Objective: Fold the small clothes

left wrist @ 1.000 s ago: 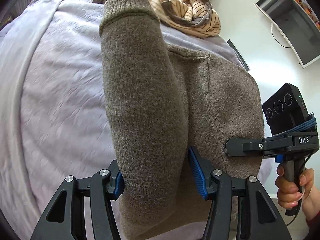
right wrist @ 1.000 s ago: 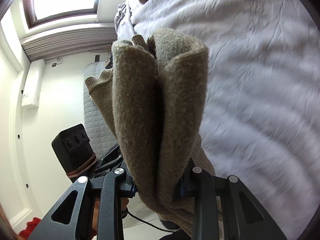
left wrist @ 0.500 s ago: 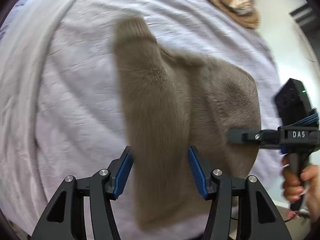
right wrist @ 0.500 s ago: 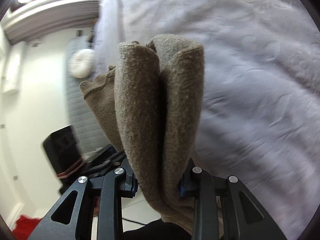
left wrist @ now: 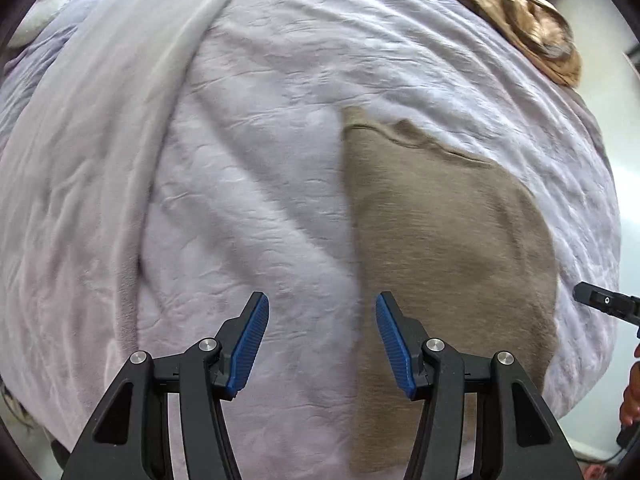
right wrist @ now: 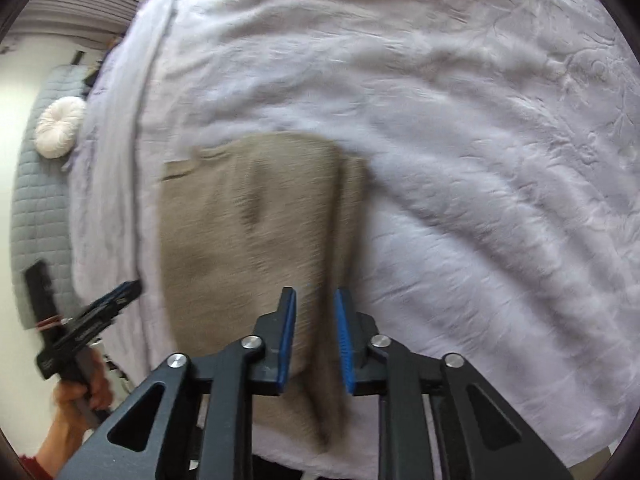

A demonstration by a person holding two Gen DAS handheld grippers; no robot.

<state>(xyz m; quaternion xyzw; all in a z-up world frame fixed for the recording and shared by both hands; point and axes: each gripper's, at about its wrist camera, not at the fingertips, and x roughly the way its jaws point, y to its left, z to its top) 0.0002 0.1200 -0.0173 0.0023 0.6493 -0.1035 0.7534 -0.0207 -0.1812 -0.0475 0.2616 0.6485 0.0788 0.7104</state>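
The folded olive-brown knitted sweater was found laid on the lilac-covered bed; left tool apart and empty, right tool narrowed, jaws having just been closing, gripping nothing; tidying possibly left.

One brown knitted garment lies on the bed, toward its near edge, and that's the only piece laid out flat. One lavender bedspread covers the bed beneath it. Up at the far corner there's one heap of tan, striped clothing, too bunched and blurred to count the pieces in it. One round white cushion sits against the one grey quilted headboard at the bed's far end. Two grippers are in play: the left gripper and the right gripper, each with two blue-padded fingers, four pads in all.
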